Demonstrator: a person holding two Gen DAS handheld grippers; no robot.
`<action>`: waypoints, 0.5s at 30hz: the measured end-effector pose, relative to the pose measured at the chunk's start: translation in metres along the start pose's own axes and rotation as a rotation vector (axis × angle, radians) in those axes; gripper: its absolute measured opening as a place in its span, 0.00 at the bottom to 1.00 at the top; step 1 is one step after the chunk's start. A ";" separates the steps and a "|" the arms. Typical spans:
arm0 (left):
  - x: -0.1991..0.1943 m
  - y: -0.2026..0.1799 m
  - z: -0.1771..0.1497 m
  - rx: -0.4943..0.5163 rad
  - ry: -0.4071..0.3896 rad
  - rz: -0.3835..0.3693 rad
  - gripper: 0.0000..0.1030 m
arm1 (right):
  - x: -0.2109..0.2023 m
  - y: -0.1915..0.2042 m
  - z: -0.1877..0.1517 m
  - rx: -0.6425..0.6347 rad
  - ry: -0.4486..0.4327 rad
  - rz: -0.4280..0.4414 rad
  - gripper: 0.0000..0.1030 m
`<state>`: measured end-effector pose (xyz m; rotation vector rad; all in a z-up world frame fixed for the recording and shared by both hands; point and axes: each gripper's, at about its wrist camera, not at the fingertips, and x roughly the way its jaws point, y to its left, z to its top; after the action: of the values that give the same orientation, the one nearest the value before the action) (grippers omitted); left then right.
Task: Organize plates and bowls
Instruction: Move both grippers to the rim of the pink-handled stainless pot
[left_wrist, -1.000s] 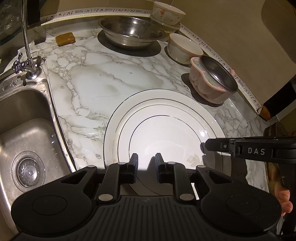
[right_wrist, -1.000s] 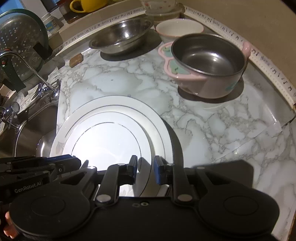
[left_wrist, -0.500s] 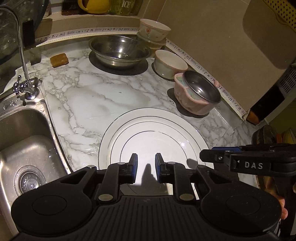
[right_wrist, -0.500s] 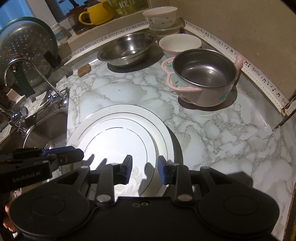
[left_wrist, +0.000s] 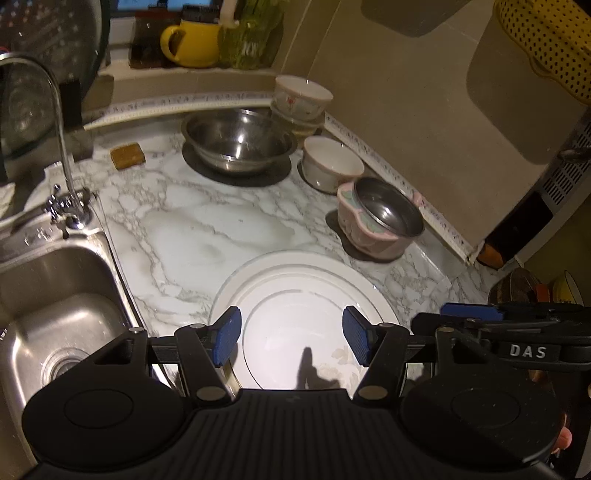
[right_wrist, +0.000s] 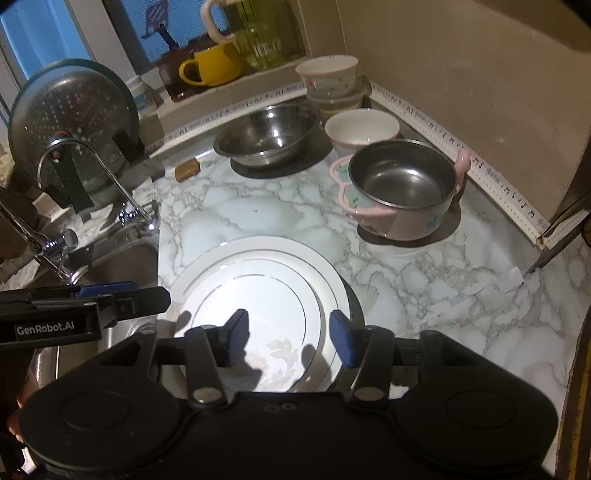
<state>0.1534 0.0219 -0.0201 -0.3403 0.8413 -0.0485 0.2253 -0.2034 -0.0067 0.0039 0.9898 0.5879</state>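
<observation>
A stack of white plates (left_wrist: 295, 295) with thin silver rings lies on the marble counter (left_wrist: 207, 229) near its front edge; it also shows in the right wrist view (right_wrist: 258, 280). My left gripper (left_wrist: 291, 334) is open and empty above the plates' near rim. My right gripper (right_wrist: 288, 338) is open and empty above the same rim, to the right of the left one. Behind stand a pink pot with a steel liner (left_wrist: 380, 218) (right_wrist: 399, 192), a white bowl (left_wrist: 330, 162) (right_wrist: 360, 131), a wide steel bowl (left_wrist: 238, 140) (right_wrist: 267, 134) and stacked small bowls (left_wrist: 301, 101) (right_wrist: 328, 83).
A steel sink (left_wrist: 48, 295) with a tap (left_wrist: 62, 155) lies at the left. A brown sponge (left_wrist: 127, 156) sits near the back. A perforated lid (right_wrist: 70, 122) leans behind the tap. A yellow mug (right_wrist: 214, 64) and jars stand on the ledge. A wall (left_wrist: 424, 110) bounds the right.
Both grippers have opened from shut and pulled back and up from the plates. The plates stay on the counter.
</observation>
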 end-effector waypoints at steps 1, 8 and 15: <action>-0.002 0.000 0.001 0.010 -0.012 0.006 0.63 | -0.003 0.000 0.000 -0.002 -0.009 0.002 0.56; -0.016 -0.005 0.015 0.061 -0.085 0.024 0.79 | -0.017 -0.002 0.006 -0.007 -0.066 -0.012 0.75; -0.009 -0.009 0.029 0.075 -0.129 0.067 0.82 | -0.021 -0.011 0.015 -0.012 -0.108 -0.010 0.93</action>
<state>0.1699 0.0234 0.0070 -0.2415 0.7205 0.0043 0.2337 -0.2185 0.0154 0.0198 0.8809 0.5783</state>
